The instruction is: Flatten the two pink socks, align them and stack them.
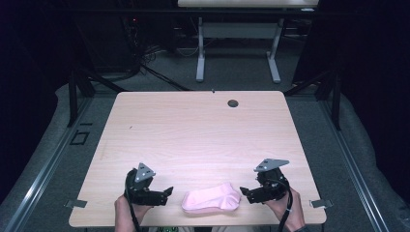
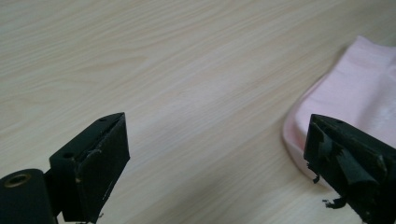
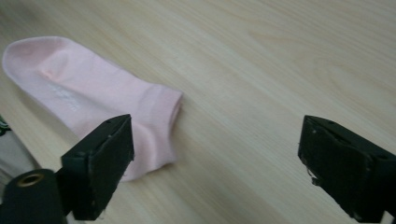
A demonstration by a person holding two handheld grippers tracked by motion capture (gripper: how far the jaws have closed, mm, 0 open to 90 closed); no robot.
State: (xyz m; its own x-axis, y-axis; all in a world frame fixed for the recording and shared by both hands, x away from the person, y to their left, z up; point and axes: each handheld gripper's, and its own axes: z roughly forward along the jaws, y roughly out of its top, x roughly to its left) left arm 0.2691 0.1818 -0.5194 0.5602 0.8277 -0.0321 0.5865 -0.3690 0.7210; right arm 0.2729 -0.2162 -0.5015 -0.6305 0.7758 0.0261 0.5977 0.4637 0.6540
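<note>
A pale pink ankle sock (image 1: 211, 197) lies flat on the wooden table (image 1: 193, 135) near its front edge, between my two grippers. My left gripper (image 1: 167, 191) hovers just left of the sock's toe end, jaws open and empty; in the left gripper view the sock (image 2: 355, 88) sits behind the right jaw. My right gripper (image 1: 244, 192) hovers just right of the sock's cuff end, jaws wide open and empty. In the right gripper view the sock (image 3: 88, 93) stretches away to the upper left, its cuff beside the left jaw.
A small dark round grommet (image 1: 233, 103) sits near the table's far edge. Beyond the table stands another desk with white legs (image 1: 200, 58) on grey floor. Metal rails (image 1: 43, 169) run along the floor at both sides.
</note>
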